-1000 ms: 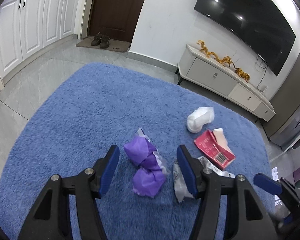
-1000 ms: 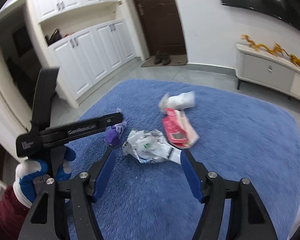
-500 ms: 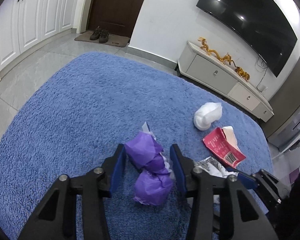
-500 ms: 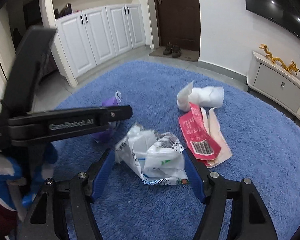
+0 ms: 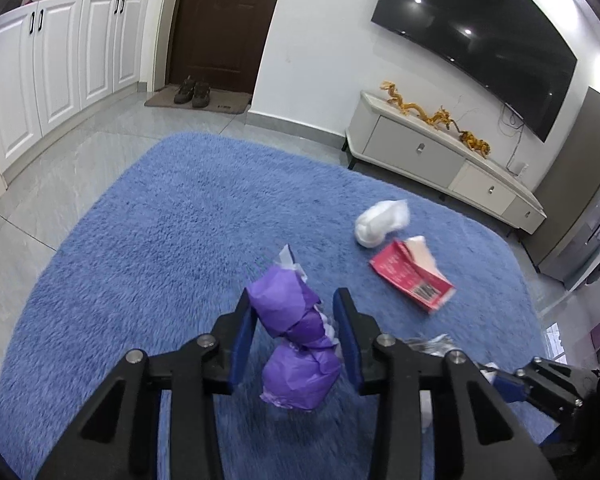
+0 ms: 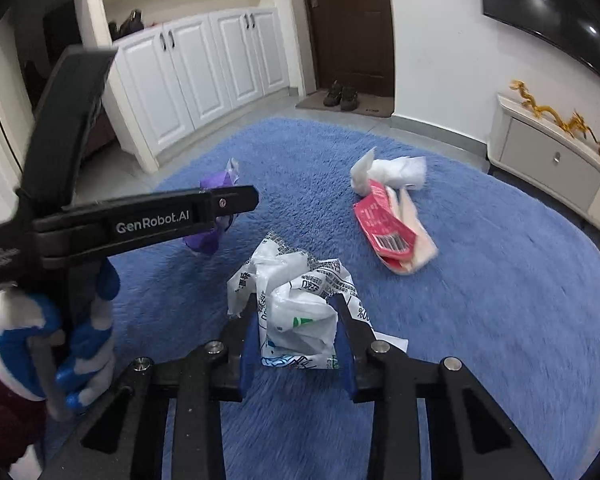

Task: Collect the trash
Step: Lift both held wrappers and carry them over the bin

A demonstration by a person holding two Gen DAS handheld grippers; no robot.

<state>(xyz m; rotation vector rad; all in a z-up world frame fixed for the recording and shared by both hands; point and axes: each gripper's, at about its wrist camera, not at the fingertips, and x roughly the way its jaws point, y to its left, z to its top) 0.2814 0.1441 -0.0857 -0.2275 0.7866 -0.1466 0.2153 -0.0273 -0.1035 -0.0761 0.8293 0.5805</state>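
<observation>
My left gripper (image 5: 296,312) is shut on a crumpled purple wrapper (image 5: 292,340) and holds it off the blue rug (image 5: 172,216). My right gripper (image 6: 296,312) is shut on a crumpled white plastic wrapper (image 6: 296,292) with printed text, also raised above the rug (image 6: 500,300). A red carton with a barcode (image 5: 410,278) and a white tissue wad (image 5: 380,220) lie on the rug ahead; both show in the right wrist view, the carton (image 6: 384,228) and the wad (image 6: 392,172). The left gripper with the purple wrapper (image 6: 210,238) appears at the left of the right wrist view.
A white TV cabinet (image 5: 440,160) with gold dragon figures stands at the rug's far right under a wall TV (image 5: 480,44). White cupboards (image 5: 40,68) line the left wall. A dark door (image 5: 220,20) with shoes (image 5: 192,90) on a mat is at the back.
Both grippers closed: the left on the purple wrapper, the right on the white plastic wrapper. Both pieces have lifted off the rug.
</observation>
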